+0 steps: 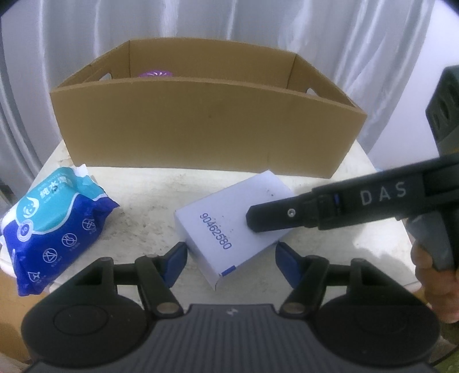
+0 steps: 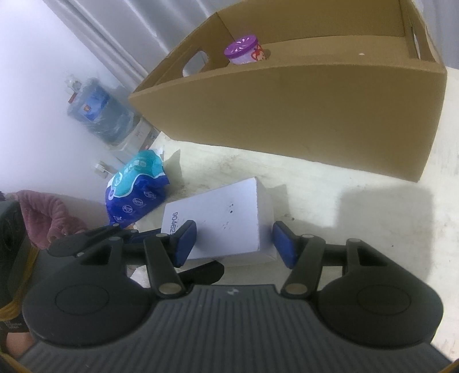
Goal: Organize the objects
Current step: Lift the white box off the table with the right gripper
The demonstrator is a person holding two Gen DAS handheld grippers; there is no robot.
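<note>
A white box printed 90462580 lies flat on the table in front of a brown cardboard box. My left gripper is open just short of its near corner. My right gripper is open with its fingers on either side of the white box, above it; it shows from the side in the left wrist view. A blue wet-wipe pack lies at the left; it also shows in the right wrist view. A purple-lidded jar stands inside the cardboard box.
The pale table ends in rounded edges left and right. White curtains hang behind. A water-dispenser bottle stands off the table's left side. A person's pink sleeve is at the left.
</note>
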